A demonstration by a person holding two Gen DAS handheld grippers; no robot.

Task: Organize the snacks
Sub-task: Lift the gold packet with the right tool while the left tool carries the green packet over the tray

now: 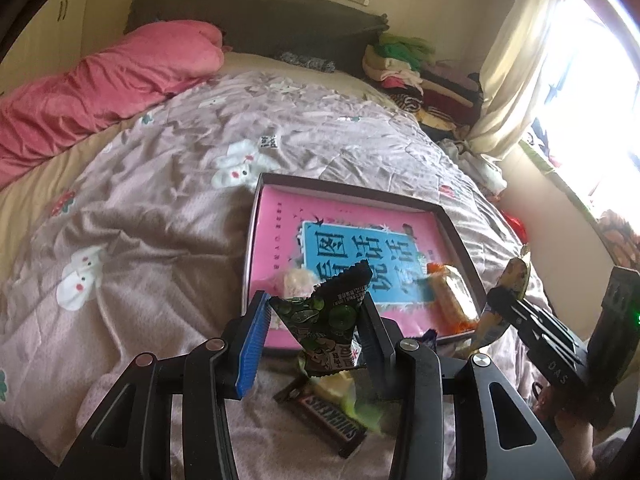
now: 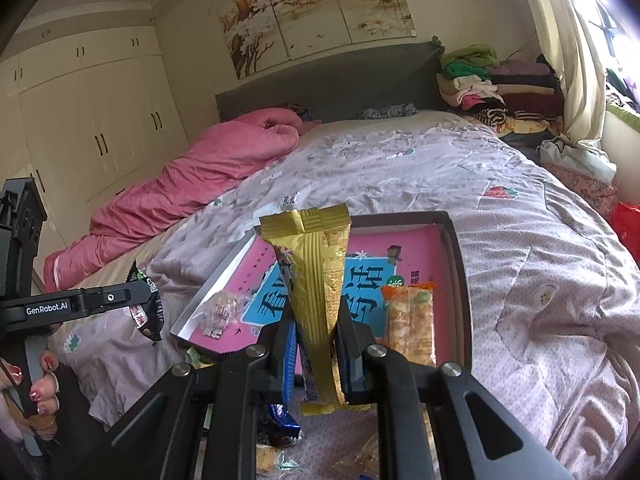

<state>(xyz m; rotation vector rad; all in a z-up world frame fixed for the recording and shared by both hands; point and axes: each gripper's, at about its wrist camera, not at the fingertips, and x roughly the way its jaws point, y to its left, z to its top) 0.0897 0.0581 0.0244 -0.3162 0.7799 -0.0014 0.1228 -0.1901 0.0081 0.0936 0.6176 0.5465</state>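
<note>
My left gripper (image 1: 316,312) is shut on a dark green snack packet (image 1: 326,320) and holds it above the near edge of a shallow box (image 1: 460,220) with a pink and blue bottom. My right gripper (image 2: 316,332) is shut on a gold snack packet (image 2: 316,276), upright over the box (image 2: 456,264). In the box lie an orange cracker packet (image 2: 410,320) and a clear-wrapped sweet (image 2: 222,308). A Snickers bar (image 1: 326,420) and other loose snacks lie on the quilt under the left gripper. The right gripper also shows in the left wrist view (image 1: 508,292).
The box sits on a mauve patterned quilt (image 2: 520,280) covering the bed. A pink duvet (image 2: 192,184) lies along the far left. Folded clothes (image 2: 492,84) are stacked by the headboard. Blue and other wrappers (image 2: 280,428) lie on the quilt near me.
</note>
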